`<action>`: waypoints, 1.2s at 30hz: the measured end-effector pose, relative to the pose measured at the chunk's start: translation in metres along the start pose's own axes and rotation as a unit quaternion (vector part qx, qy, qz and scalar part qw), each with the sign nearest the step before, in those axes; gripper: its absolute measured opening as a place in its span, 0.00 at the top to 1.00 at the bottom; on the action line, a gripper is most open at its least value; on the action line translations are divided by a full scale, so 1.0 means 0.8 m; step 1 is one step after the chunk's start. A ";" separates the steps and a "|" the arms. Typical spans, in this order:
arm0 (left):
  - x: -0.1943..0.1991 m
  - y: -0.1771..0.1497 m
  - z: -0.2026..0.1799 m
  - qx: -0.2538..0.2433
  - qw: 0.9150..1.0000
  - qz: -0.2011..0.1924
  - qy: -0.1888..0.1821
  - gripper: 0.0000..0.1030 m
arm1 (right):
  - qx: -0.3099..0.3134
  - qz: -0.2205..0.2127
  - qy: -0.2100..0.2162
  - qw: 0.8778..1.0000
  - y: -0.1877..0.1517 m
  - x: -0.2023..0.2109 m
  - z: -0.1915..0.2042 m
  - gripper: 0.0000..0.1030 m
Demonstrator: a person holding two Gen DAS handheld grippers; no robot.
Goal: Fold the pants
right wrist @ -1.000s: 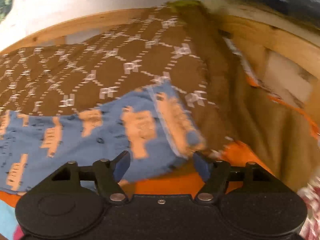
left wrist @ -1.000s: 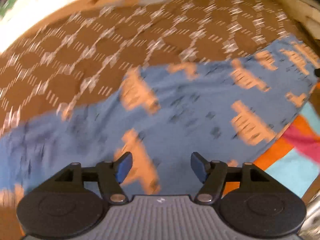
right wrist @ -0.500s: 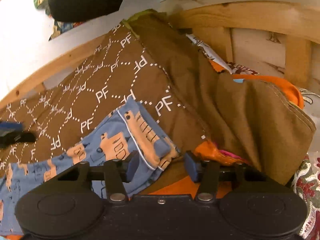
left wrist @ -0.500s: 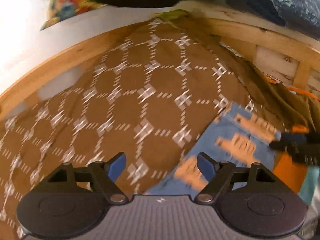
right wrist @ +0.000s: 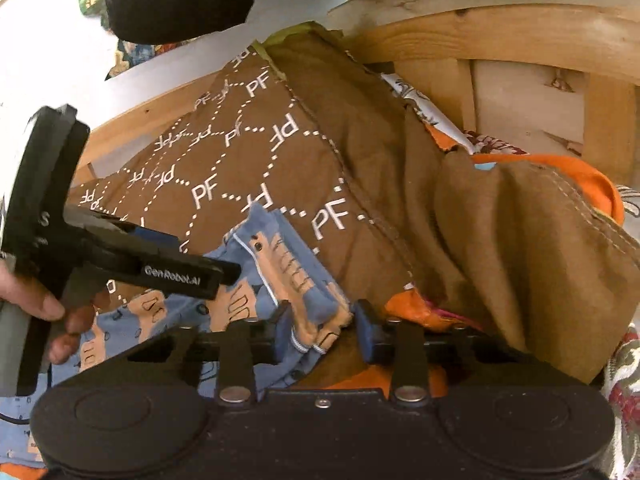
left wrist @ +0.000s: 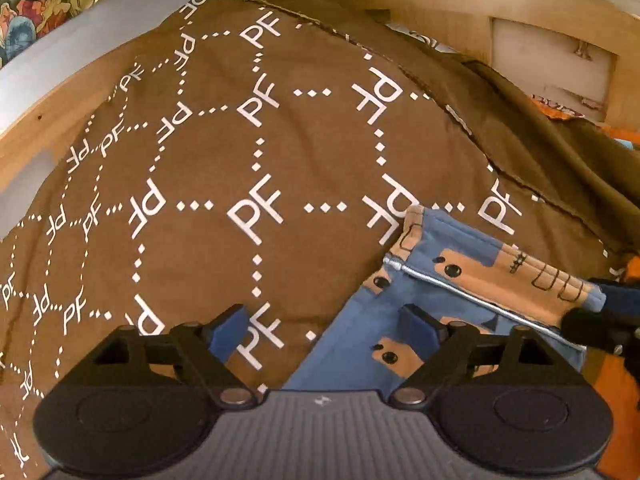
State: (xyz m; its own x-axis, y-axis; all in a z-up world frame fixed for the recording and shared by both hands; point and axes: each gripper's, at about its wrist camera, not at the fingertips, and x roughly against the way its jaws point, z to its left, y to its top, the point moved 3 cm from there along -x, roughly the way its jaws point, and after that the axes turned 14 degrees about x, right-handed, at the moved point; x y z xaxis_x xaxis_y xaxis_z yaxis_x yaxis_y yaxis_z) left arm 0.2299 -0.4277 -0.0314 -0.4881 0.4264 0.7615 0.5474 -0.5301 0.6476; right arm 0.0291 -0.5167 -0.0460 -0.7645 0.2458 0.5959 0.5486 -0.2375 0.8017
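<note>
The blue pants (left wrist: 440, 292) with orange printed shapes lie on a brown "PF" bedcover (left wrist: 248, 152); one hemmed end with a white stitched line shows at lower right. My left gripper (left wrist: 322, 326) hovers over that end's edge. Its jaws are opening wide and nothing is gripped between them. In the right wrist view, my right gripper (right wrist: 324, 330) is closing on the bunched corner of the pants (right wrist: 280, 264), and the fabric fills the gap between the pads. The left gripper (right wrist: 200, 256) reaches in from the left, held by a hand (right wrist: 36, 300).
A wooden bed frame (right wrist: 500, 36) runs along the back and right. The bedcover's plain brown edge (right wrist: 520, 240) is heaped at the right over orange cloth (right wrist: 592, 180). A white wall (left wrist: 24, 80) lies beyond the frame.
The left gripper swept along the pants from their middle to the hemmed end and opened wider. The right gripper rolled a little and narrowed its jaws onto the pants corner.
</note>
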 end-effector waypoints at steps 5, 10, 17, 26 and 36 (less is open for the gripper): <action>0.017 0.009 0.017 0.044 0.999 0.010 -0.011 0.16 | 0.030 -0.012 -0.002 0.999 0.003 0.008 0.010 0.82; 0.047 0.030 0.043 0.143 0.986 0.035 -0.074 0.18 | 0.124 -0.050 -0.009 0.991 0.008 0.027 0.047 0.84; 0.050 0.049 0.051 0.231 0.948 0.129 -0.178 0.19 | 0.281 -0.079 0.009 0.957 -0.004 0.043 0.113 0.84; 0.020 0.017 0.043 0.247 0.940 0.181 -0.148 0.40 | 0.373 -0.081 0.033 0.924 -0.023 0.047 0.154 0.84; 0.029 -0.001 0.074 0.318 0.917 0.175 -0.164 0.84 | 0.405 -0.094 0.041 0.909 -0.030 0.052 0.165 0.84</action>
State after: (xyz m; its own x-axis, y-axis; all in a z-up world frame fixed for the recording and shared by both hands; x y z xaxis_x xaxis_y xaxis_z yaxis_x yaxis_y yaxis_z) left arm 0.2581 -0.3742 -0.0128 -0.0330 0.5651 0.8244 0.9685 -0.1855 0.1659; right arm 0.0286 -0.3766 -0.0342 -0.8745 0.1315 0.4668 0.4500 0.5787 0.6801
